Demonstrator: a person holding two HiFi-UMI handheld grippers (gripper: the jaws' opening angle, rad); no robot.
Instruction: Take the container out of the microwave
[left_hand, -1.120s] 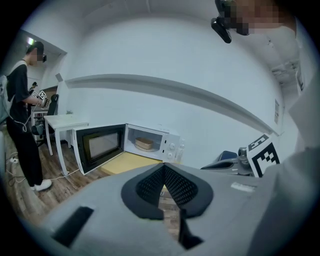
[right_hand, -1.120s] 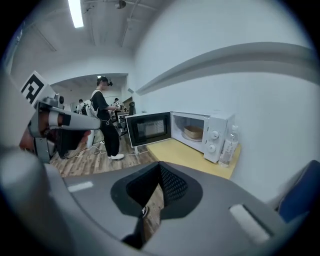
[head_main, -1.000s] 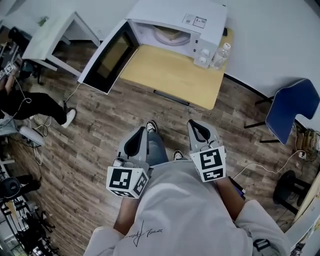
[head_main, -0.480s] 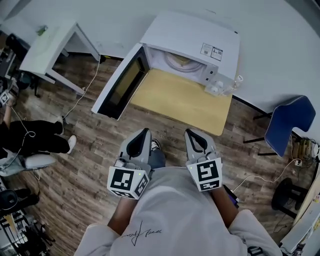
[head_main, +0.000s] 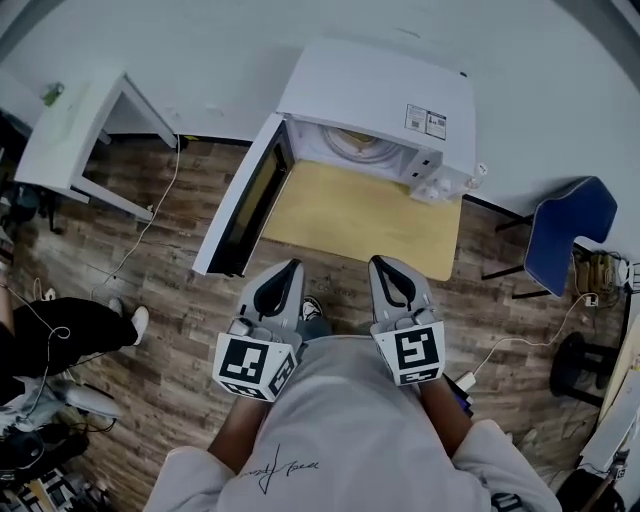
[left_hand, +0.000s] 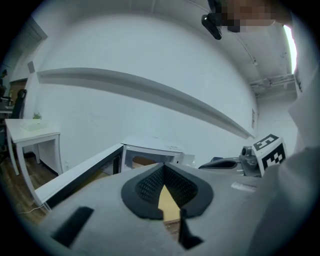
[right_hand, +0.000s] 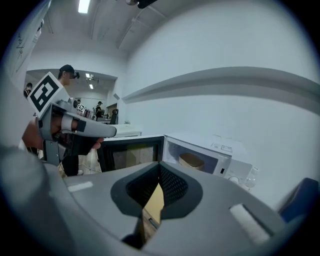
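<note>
- Because the flat white microwave door (head_main: 240, 205) was swung wide open to the left, the round tan container (head_main: 352, 143) could be seen inside the boxy white microwave oven (head_main: 380, 95). It sat on the oven floor, and nothing was touching it.
- The microwave was set at the back of a pale yellow wooden table (head_main: 360, 215), close to the white wall. The bare front part of the table was judged a good spot for the container to be put down.
- The grey left gripper (head_main: 285, 275) was held low in front of the person's body, well apart from the table. Its jaws were pressed together, with nothing between them.
- The grey right gripper (head_main: 385, 272) was held just beside it in the same way. Its jaws were squeezed closed too, and nothing was gripped.
- Both grippers were pointed toward the open oven, so the reach was judged to be only at its start. The jaws would have to be opened before the container could be gripped.
- In the right gripper view the container was seen ahead, a little to the right of the closed tips.
- A small clear bottle (head_main: 470, 178) was stood just beside the microwave's right front corner, so care was judged to be needed there.
</note>
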